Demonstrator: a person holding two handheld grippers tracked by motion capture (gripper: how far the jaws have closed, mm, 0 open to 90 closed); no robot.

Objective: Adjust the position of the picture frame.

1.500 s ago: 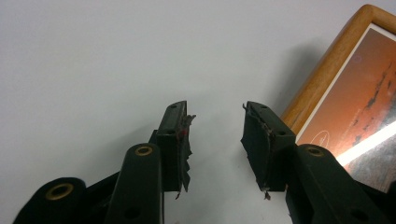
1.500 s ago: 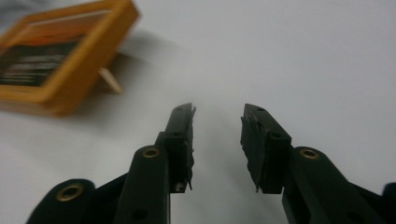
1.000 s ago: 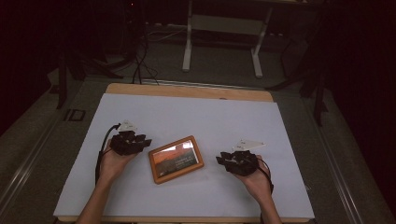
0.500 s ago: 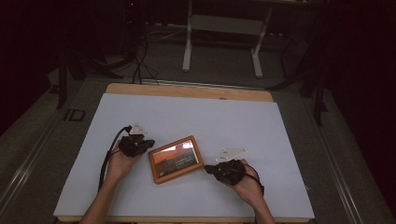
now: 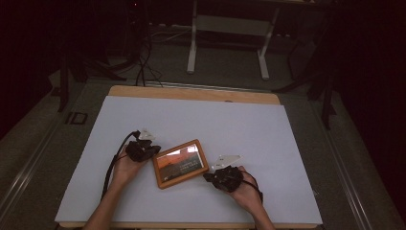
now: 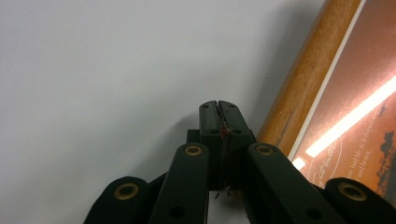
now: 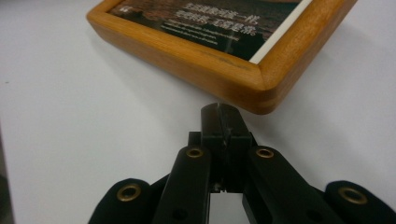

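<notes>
We see both tongs just shut empty: left tongs [image 5: 154,149] at 9 o'clock of flat wooden-framed sunset picture [image 5: 180,163], right tongs [image 5: 208,176] at 4 o'clock corner on white worktop [image 5: 239,124]. We judge closed tips ready to nudge frame.

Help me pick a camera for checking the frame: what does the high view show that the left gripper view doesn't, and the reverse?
High view alone: the whole wooden picture frame lying flat on the white table, with the left gripper and right gripper at opposite sides of it. Left gripper view alone: its jaws pressed shut with nothing between them, beside the frame's wooden edge, and small print on the picture. Both: the orange picture reflecting a light strip.
</notes>
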